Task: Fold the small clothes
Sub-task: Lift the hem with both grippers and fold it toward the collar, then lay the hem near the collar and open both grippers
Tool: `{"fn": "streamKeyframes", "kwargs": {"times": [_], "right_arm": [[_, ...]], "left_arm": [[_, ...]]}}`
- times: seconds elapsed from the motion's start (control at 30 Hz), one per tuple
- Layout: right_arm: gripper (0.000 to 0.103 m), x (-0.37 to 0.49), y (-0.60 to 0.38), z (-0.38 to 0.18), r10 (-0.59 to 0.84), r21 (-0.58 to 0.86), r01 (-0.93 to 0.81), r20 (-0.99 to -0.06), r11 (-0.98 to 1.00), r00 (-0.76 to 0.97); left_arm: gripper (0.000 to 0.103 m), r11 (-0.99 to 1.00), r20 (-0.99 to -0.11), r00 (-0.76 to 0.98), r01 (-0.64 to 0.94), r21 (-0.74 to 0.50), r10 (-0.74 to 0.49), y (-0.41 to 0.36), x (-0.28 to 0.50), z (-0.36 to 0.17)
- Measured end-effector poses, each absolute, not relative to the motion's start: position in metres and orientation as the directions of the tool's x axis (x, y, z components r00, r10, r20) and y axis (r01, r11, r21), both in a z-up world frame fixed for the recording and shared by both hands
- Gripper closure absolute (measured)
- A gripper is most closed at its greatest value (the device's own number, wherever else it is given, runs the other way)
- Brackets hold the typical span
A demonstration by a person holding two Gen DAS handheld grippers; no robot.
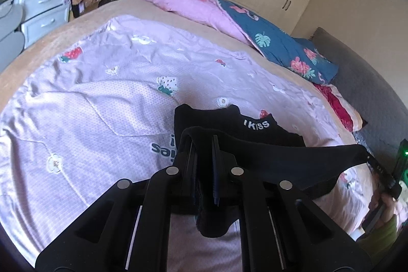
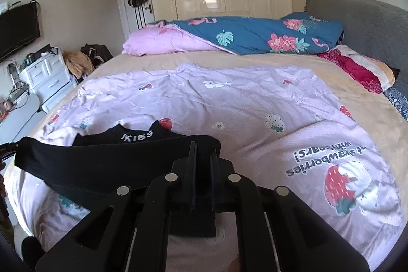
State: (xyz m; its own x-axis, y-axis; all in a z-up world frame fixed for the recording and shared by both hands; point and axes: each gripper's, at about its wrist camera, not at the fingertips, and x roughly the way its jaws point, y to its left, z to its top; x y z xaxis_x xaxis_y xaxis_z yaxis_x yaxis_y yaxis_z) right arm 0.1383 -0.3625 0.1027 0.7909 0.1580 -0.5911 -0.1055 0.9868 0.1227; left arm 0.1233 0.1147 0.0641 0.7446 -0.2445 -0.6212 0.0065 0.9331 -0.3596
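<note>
Across the bed (image 2: 318, 63) lies a lilac strawberry-print sheet (image 2: 229, 98). Above it, a black garment (image 2: 102, 159) stretches between both tools: the left hand-held gripper (image 1: 204, 144) is clamped on one end, the right hand-held gripper (image 2: 204, 152) on the other, its "KISS" band (image 1: 256, 124) resting on the sheet.

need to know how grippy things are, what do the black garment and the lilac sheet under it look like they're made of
Black garment: soft matte knit, probably stretchy; it sags between its held ends without shine. Lilac sheet: thin woven cotton-like cloth, matte, finely creased, printed strawberries.
</note>
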Motion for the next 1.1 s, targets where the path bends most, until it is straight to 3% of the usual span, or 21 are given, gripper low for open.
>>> {"fn": "streamKeyframes", "kwargs": {"times": [0.43,0.47,0.5,0.57,0.67,0.73,0.83,0.97,1.0,1.1], "right_arm": [[0.093,0.203,-0.347,0.062,0.120,0.111,-0.061,-0.669,0.992,0.733],[0.089,0.205,-0.346,0.061,0.117,0.106,-0.061,-0.672,0.992,0.731],[0.075,0.206,-0.344,0.060,0.103,0.094,-0.054,-0.670,0.994,0.735],[0.057,0.206,-0.342,0.061,0.083,0.080,-0.041,-0.656,0.996,0.750],[0.057,0.200,-0.342,0.064,0.080,0.077,-0.040,-0.632,0.996,0.771],[0.057,0.193,-0.340,0.066,0.083,0.065,-0.054,-0.620,0.996,0.780],[0.060,0.178,-0.336,0.065,0.111,0.065,-0.090,-0.617,0.994,0.779],[0.084,0.162,-0.325,0.050,0.156,0.074,-0.143,-0.660,0.987,0.735],[0.087,0.160,-0.321,0.045,0.161,0.076,-0.149,-0.674,0.986,0.721],[0.089,0.157,-0.310,0.028,0.150,0.059,-0.156,-0.721,0.986,0.677]], "left_arm": [[0.097,0.943,-0.683,0.701,-0.046,-0.331,-0.206,0.108,0.182,0.034],[0.095,0.944,-0.683,0.704,-0.057,-0.324,-0.192,0.109,0.184,0.032],[0.094,0.944,-0.682,0.709,-0.067,-0.322,-0.182,0.110,0.185,0.032],[0.092,0.935,-0.679,0.708,-0.078,-0.346,-0.192,0.115,0.186,0.030],[0.090,0.939,-0.675,0.714,-0.072,-0.337,-0.188,0.116,0.181,0.031],[0.081,0.947,-0.674,0.715,-0.050,-0.318,-0.189,0.112,0.174,0.032],[0.080,0.963,-0.680,0.709,-0.002,-0.268,-0.188,0.101,0.157,0.029],[0.080,0.979,-0.712,0.680,0.051,-0.197,-0.178,0.083,0.136,0.013],[0.082,0.983,-0.725,0.668,0.067,-0.169,-0.170,0.077,0.133,0.007],[0.100,0.988,-0.762,0.630,0.085,-0.127,-0.152,0.064,0.132,-0.013]]}}
